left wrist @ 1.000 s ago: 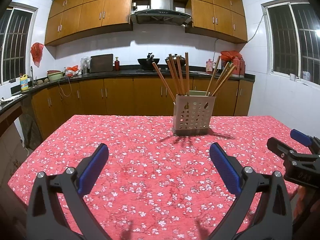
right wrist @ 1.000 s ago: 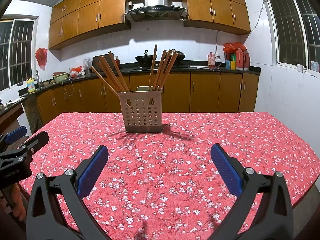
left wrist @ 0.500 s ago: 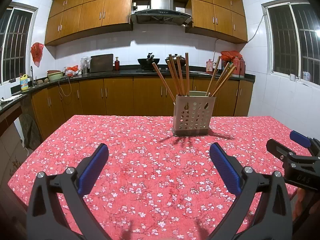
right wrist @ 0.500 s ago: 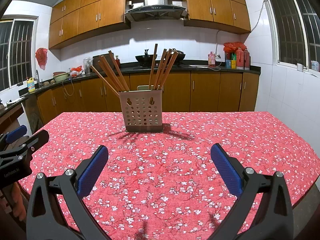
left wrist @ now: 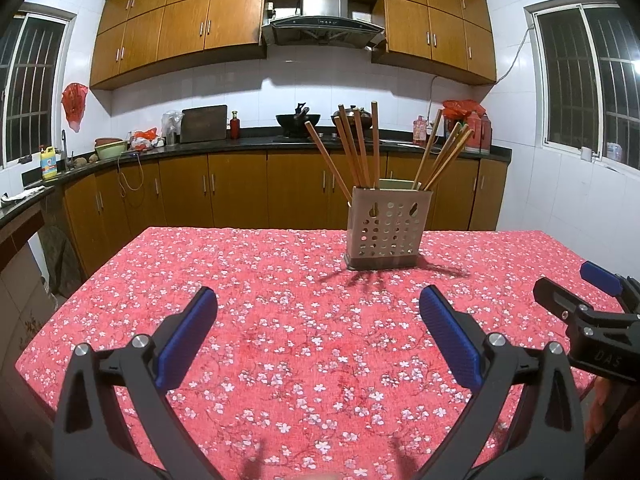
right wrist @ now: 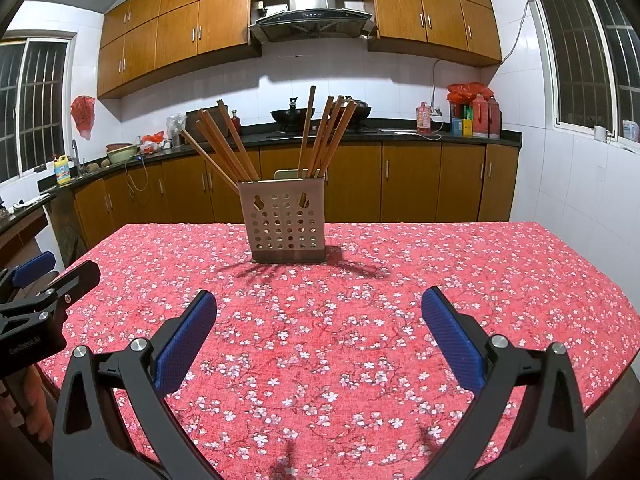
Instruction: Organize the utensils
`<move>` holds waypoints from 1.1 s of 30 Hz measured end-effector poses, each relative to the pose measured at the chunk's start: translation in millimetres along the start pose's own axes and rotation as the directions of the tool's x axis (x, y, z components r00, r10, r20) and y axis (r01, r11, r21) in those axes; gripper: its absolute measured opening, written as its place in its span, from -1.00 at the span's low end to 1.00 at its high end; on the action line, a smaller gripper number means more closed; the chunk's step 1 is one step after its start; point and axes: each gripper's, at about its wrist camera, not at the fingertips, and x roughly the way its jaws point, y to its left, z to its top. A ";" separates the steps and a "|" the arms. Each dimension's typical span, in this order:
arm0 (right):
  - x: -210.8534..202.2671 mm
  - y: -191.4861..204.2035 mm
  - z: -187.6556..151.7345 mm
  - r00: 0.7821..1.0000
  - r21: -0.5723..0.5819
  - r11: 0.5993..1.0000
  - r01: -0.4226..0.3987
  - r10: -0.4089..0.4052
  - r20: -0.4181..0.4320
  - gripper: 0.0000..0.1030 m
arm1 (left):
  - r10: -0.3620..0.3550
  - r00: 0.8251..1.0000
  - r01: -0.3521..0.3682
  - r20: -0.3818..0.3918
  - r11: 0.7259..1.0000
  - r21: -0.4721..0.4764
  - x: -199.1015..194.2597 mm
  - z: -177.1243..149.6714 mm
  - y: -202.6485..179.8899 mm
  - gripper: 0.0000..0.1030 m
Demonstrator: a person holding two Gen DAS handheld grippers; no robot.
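Standing upright on the red floral cloth, toward the table's far side, a perforated holder carries wooden chopsticks in two bunches: one fanning left, one leaning right. Left gripper and right gripper hover over bare cloth well short of the holder, jaws spread wide, gripping nothing. Each gripper shows at the edge of the other's view.
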 end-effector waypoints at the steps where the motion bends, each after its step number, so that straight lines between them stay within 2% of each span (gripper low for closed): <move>1: -0.3 0.0 0.0 1.000 0.000 1.000 0.000 0.000 0.000 0.97 | 0.000 1.000 0.000 0.000 1.000 0.000 0.2 0.0 0.1 0.92; 33: 0.3 1.1 -5.1 1.000 0.005 1.000 -0.004 0.004 -0.009 0.97 | 0.004 1.000 -0.004 -0.015 1.000 -0.007 4.9 -3.5 -0.6 0.92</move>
